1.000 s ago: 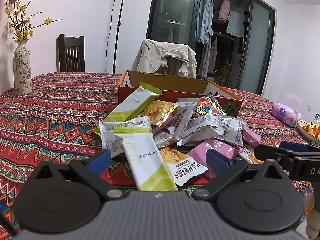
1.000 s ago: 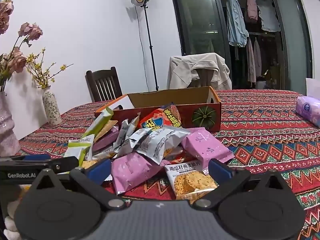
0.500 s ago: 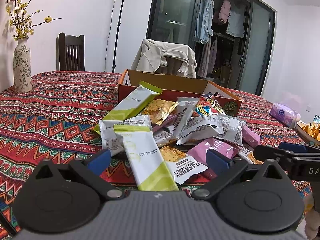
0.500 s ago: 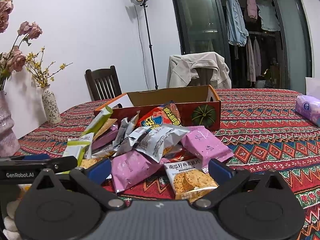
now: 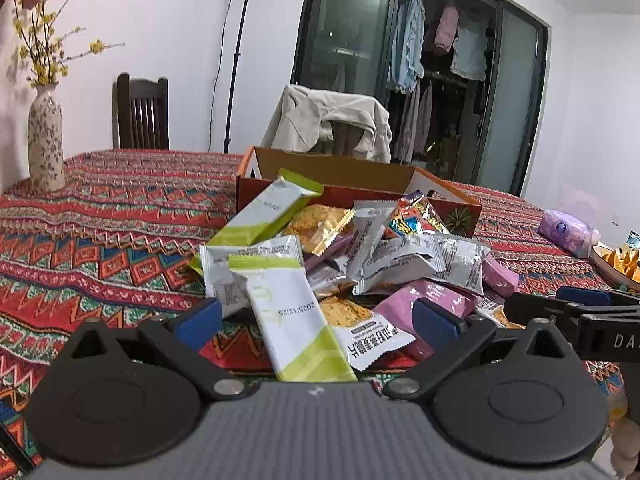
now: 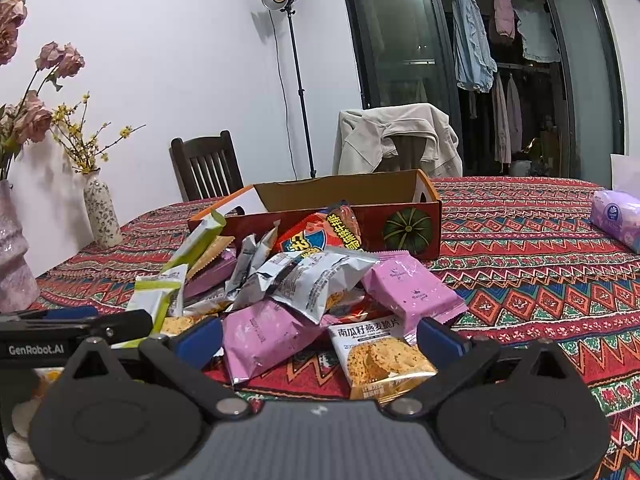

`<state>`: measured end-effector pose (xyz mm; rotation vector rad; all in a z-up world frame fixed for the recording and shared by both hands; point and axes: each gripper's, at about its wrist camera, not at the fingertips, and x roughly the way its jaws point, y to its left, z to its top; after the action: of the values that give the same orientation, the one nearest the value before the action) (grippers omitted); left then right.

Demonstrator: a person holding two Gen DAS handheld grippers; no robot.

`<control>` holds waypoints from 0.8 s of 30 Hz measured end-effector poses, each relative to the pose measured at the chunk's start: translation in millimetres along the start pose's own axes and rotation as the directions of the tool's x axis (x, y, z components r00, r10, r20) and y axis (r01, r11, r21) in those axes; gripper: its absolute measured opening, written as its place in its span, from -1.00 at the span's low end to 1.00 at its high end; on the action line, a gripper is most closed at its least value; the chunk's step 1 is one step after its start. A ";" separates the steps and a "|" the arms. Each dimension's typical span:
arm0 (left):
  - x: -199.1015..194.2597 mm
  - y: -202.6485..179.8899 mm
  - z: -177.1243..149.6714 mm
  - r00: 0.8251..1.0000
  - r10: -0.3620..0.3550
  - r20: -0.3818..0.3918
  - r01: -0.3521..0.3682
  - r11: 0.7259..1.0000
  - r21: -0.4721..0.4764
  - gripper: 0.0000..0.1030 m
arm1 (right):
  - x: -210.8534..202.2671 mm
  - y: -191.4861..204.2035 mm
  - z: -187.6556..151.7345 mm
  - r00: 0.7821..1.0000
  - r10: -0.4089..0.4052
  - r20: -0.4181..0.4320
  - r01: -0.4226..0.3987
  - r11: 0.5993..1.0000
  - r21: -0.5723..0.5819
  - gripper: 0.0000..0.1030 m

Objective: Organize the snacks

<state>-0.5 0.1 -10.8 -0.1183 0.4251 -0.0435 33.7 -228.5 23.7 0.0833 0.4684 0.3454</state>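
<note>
The left claw (image 5: 317, 322) stands wide apart, holding nothing, over the near edge of the desk (image 5: 100, 224). A green-and-white packet (image 5: 294, 326) lies between its blue fingertips (image 5: 199, 322), atop a heap of snack packets (image 5: 360, 256) piled against an open cardboard box (image 5: 352, 178). A floral vase (image 5: 45, 136) stands at the far left corner.

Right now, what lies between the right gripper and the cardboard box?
The right wrist view shows the snack pile between the right gripper and the cardboard box: an oat crisp packet, pink packets, silver packets and a red bag.
</note>
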 end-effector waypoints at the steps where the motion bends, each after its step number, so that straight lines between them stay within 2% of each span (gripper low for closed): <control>1: -1.2 -0.4 -0.8 1.000 0.004 0.011 -0.004 1.000 0.008 1.00 | 0.1 -0.1 0.1 1.000 0.000 0.000 0.000 1.000 0.000 1.00; 12: -8.8 -5.0 -6.5 0.997 -0.002 0.079 -0.002 0.998 0.056 1.00 | 0.2 -0.4 -1.1 1.000 -0.002 -0.002 0.002 1.000 -0.001 1.00; 24: -8.1 -4.5 -8.0 0.997 -0.005 0.082 0.000 0.998 0.055 1.00 | 0.6 -0.4 -1.7 1.000 -0.003 -0.001 0.003 1.000 -0.002 1.00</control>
<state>-11.3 -4.6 -14.2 -0.0657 0.3411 -0.0527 33.5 -228.6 21.9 0.0803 0.4695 0.3426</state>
